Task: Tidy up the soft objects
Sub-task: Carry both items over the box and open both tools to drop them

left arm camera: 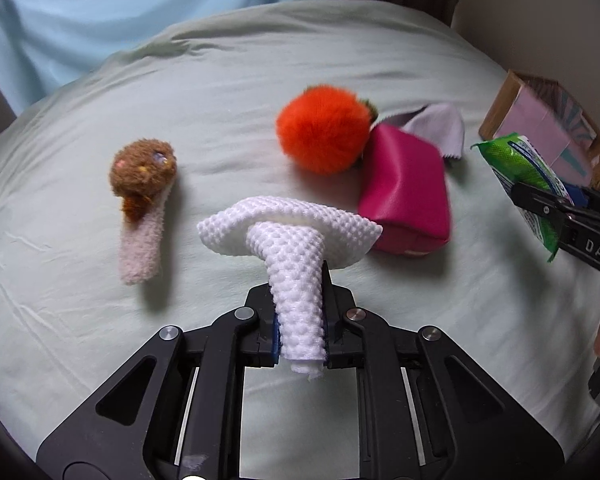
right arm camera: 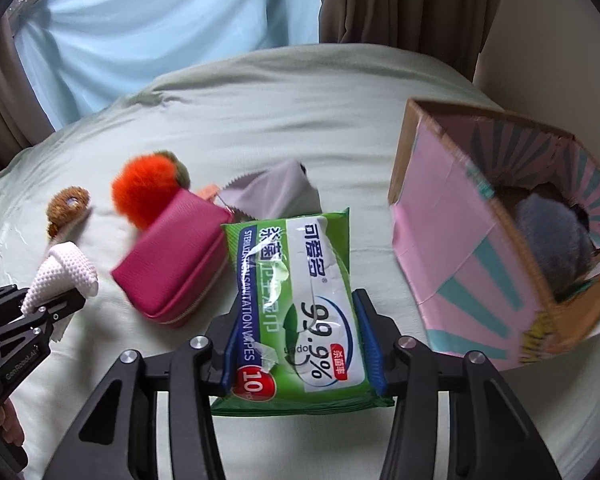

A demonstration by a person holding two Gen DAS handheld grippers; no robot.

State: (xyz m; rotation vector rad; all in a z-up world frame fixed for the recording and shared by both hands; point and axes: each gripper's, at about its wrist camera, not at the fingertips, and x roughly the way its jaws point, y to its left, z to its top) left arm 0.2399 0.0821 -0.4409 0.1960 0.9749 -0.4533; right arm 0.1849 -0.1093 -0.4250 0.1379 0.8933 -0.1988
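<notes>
My left gripper (left arm camera: 300,300) is shut on a white waffle-textured cloth (left arm camera: 288,232) and holds it above the pale green bed sheet (left arm camera: 220,80). My right gripper (right arm camera: 296,320) is shut on a green pack of wet wipes (right arm camera: 300,280), held above the bed left of a pink cardboard box (right arm camera: 460,248). The box holds a grey fluffy item (right arm camera: 548,236). On the bed lie an orange pompom (left arm camera: 324,128), a magenta pouch (left arm camera: 408,196), a grey lens cloth (left arm camera: 436,124) and a brown plush toy (left arm camera: 144,192). The right gripper with the wipes shows at the right of the left wrist view (left arm camera: 540,196).
Light blue and brown curtains (right arm camera: 160,20) hang behind the bed. The box (left arm camera: 548,128) stands at the bed's right edge by a beige wall. The left gripper with the white cloth (right arm camera: 60,272) shows at the left of the right wrist view.
</notes>
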